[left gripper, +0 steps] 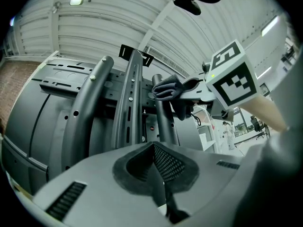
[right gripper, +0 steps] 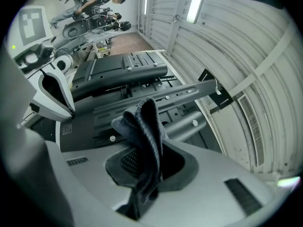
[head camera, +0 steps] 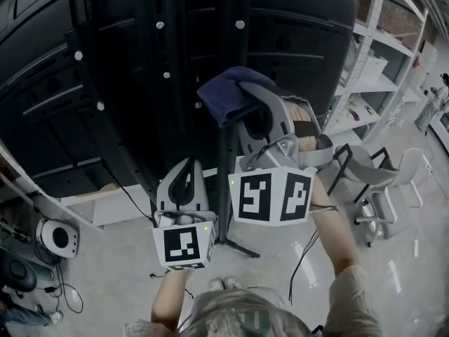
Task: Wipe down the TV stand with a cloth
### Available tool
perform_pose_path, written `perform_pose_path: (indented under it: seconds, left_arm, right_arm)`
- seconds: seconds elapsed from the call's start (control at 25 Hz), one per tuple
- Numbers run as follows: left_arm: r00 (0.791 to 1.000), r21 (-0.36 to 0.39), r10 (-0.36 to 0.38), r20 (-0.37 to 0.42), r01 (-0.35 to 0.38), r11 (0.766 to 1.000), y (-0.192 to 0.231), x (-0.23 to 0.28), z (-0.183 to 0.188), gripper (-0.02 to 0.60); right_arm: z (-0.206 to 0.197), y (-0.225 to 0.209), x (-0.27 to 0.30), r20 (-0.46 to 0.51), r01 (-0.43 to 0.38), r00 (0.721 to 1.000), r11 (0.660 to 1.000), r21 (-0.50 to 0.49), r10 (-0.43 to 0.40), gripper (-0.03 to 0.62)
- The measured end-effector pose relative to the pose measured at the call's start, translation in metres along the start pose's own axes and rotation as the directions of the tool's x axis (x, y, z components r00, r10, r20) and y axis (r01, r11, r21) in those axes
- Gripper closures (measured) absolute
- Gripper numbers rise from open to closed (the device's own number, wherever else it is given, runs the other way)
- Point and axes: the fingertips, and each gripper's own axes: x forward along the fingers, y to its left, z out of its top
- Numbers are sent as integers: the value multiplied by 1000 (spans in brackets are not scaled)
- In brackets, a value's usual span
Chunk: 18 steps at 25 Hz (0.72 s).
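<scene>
Head view: the right claw (head camera: 252, 109) pinches a dark blue cloth (head camera: 224, 95) up at the black uprights of the TV stand (head camera: 168, 55). The left claw (head camera: 184, 180) hangs lower, near the stand's column.

Left gripper view: the left claw (left gripper: 158, 167) is pressed together with nothing between its jaws, and the TV stand (left gripper: 132, 103) rises ahead.

Right gripper view: the right claw (right gripper: 146, 163) clamps the bunched cloth (right gripper: 142, 124), which stands up in front of the TV stand (right gripper: 161, 97) and its rails.

The right gripper (head camera: 254, 104) is raised on an outstretched right forearm (head camera: 338, 230), jaws clamped on a dark blue cloth (head camera: 223, 93). The left gripper (head camera: 186, 170) sits lower, jaws pressed together and empty.
</scene>
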Motion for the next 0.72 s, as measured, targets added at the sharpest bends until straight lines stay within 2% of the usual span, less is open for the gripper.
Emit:
perform_pose_path:
  seconds: [0.24,0.52,0.72]
  left_arm:
    - [1000,-8,-6,-17,6,1000,-1,-2,-5,566]
    - [999,-13,3,-35,-3,1000,3,-3,-14,566]
    - [999,-19,5,-41,-6,1000,3,-4,-17,566]
  right_arm:
    - [-5,11,-2,-14,1,1000,1000,1,-1,537]
    - [-10,25,1,-28,4,1000,999,-47,-6,537]
    - [-12,32,0,-28,-7,1000,999,-31,6,537]
